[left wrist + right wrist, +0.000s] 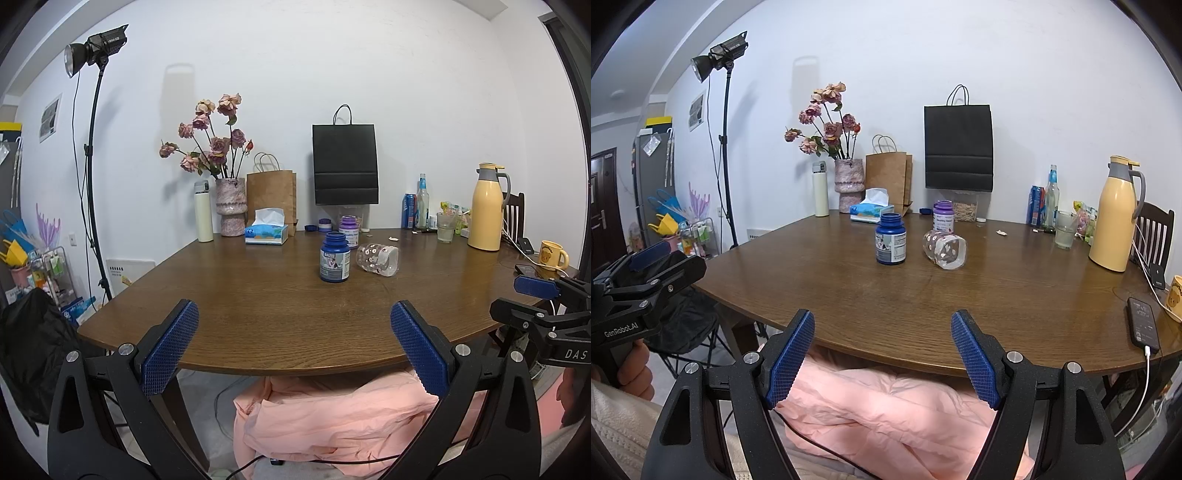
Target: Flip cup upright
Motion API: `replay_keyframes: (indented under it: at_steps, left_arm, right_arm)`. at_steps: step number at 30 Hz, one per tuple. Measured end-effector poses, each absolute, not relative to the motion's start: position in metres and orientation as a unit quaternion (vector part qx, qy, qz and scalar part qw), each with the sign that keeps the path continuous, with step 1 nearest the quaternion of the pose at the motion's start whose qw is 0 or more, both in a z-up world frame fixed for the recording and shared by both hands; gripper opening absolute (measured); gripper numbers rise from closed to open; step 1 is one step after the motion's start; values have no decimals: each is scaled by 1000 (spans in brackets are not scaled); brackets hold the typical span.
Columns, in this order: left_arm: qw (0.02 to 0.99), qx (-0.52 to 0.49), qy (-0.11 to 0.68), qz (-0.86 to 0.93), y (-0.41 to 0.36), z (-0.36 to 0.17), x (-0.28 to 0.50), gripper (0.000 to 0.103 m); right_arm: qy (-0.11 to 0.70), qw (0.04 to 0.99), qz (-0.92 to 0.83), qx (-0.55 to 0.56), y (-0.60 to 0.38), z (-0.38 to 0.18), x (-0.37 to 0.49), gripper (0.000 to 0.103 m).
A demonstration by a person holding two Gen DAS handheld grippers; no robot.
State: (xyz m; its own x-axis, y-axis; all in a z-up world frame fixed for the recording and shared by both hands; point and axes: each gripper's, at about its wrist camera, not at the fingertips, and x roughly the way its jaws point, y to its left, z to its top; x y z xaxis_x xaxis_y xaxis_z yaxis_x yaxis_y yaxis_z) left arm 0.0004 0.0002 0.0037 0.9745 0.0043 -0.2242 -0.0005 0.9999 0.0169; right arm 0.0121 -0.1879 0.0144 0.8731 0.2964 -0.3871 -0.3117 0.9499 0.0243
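The cup [945, 248] lies on its side mid-table [997, 314], just right of the blue bottle [890, 239], mouth toward the near right. Both grippers, right gripper [882, 360] and left gripper [293, 349], hover wide and empty at the near edge; the right appears better aligned.

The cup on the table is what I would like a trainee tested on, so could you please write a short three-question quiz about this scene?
1. True or false: the patterned glass cup stands upright on the table.
2. Which thing stands closest to the cup? A) blue bottle B) yellow thermos C) tissue box
3. Fill in: the left tool and the right tool are both ____ and hold nothing.

Key: 1. False, it lies on its side. 2. A. 3. open.
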Motion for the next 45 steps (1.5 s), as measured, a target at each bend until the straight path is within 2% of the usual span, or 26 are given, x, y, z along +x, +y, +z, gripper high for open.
replay_keyframes:
  at_steps: [45]
  left_arm:
    - [993,8,114,0,3,7,-1,103]
  right_arm:
    - [199,967,159,-21,-186,14,6,81]
